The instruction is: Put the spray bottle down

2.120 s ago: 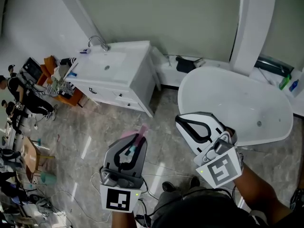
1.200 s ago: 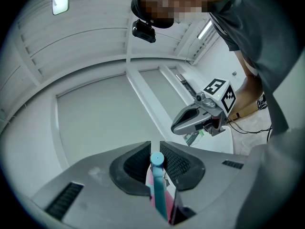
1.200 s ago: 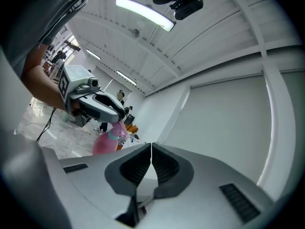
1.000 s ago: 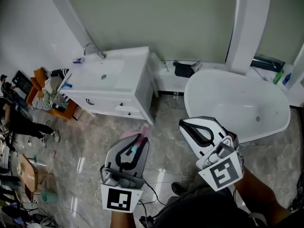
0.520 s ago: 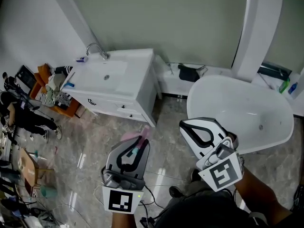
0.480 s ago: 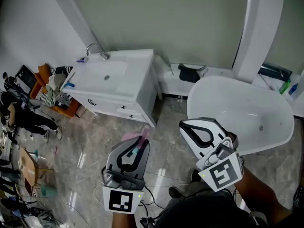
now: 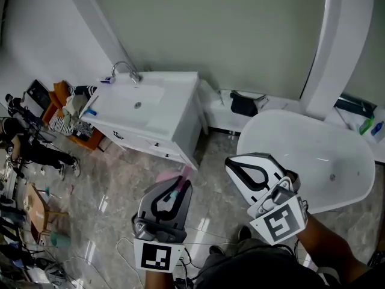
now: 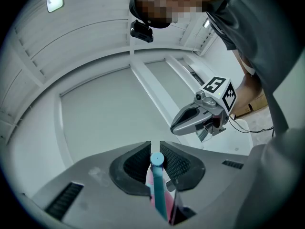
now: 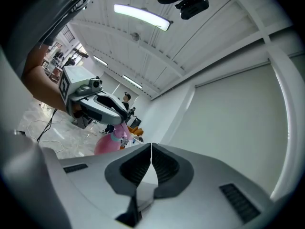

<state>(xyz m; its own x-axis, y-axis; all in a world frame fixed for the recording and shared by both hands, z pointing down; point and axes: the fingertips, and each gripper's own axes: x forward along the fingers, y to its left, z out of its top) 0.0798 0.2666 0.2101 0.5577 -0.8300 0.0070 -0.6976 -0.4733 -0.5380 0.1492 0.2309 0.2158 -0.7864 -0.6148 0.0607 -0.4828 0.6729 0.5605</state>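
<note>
Head view shows both grippers held out over the grey marble floor, between a white sink cabinet and a white bathtub. The left gripper is clamped on the spray bottle, whose pink shows just past and under its jaw tips, in the air and touching no surface.

In the left gripper view the jaws press from both sides on the bottle's teal top part, which runs lengthwise along the gap with its round end at the jaw tips; the pink body sits below.

From the right gripper view the bottle hangs under the left gripper, its long axis near upright and slightly tilted, with the neck up in the jaws and the rounded pink body down.

The right gripper has its jaws pressed together with nothing between them.
</note>
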